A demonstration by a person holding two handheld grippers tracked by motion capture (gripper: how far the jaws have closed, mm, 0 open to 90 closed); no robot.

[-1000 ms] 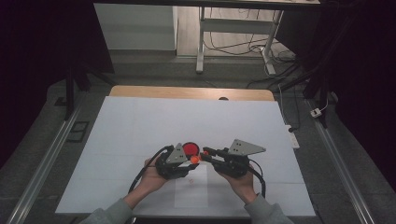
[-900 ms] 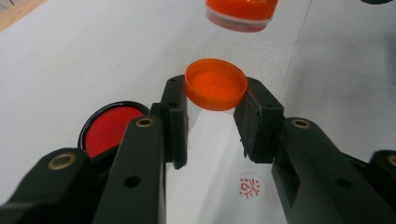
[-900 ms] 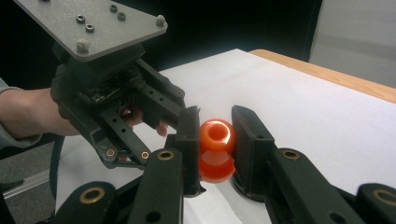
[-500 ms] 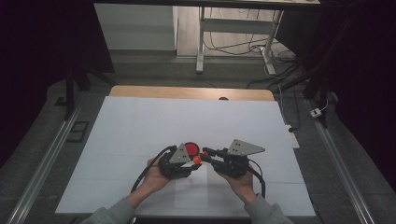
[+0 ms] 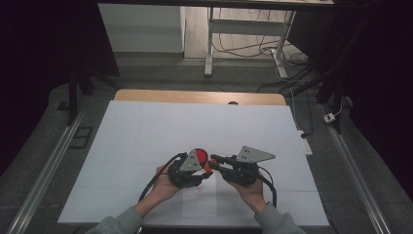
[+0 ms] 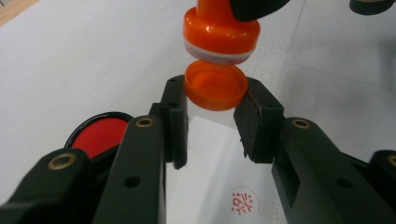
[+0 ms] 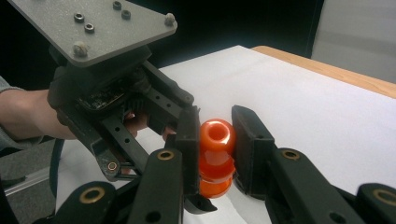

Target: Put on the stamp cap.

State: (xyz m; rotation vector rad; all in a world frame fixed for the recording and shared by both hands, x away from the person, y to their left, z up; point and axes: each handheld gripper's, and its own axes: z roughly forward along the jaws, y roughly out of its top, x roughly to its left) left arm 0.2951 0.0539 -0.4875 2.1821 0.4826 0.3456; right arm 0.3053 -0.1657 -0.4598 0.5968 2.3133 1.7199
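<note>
In the left gripper view, my left gripper (image 6: 212,100) is shut on a small orange cap (image 6: 215,86), whose open side faces the orange stamp (image 6: 219,32) right above it, almost touching. In its own view my right gripper (image 7: 215,126) is shut on the stamp (image 7: 216,154), gripping its waisted handle. The high view has both grippers meeting tip to tip at the stamp (image 5: 208,167) near the table's front middle, with the left gripper (image 5: 202,170) on one side and the right gripper (image 5: 215,163) on the other.
A round red ink pad (image 6: 100,135) in a black case lies on the white table (image 5: 146,131) just beside the left gripper. Under the jaws is a paper sheet (image 6: 210,154) with a red stamped mark (image 6: 243,203). The left gripper's grey plate (image 7: 93,28) looms close to the right one.
The left gripper has edged slightly to the right toward the right gripper. The two stay tip to tip at the stamp.
</note>
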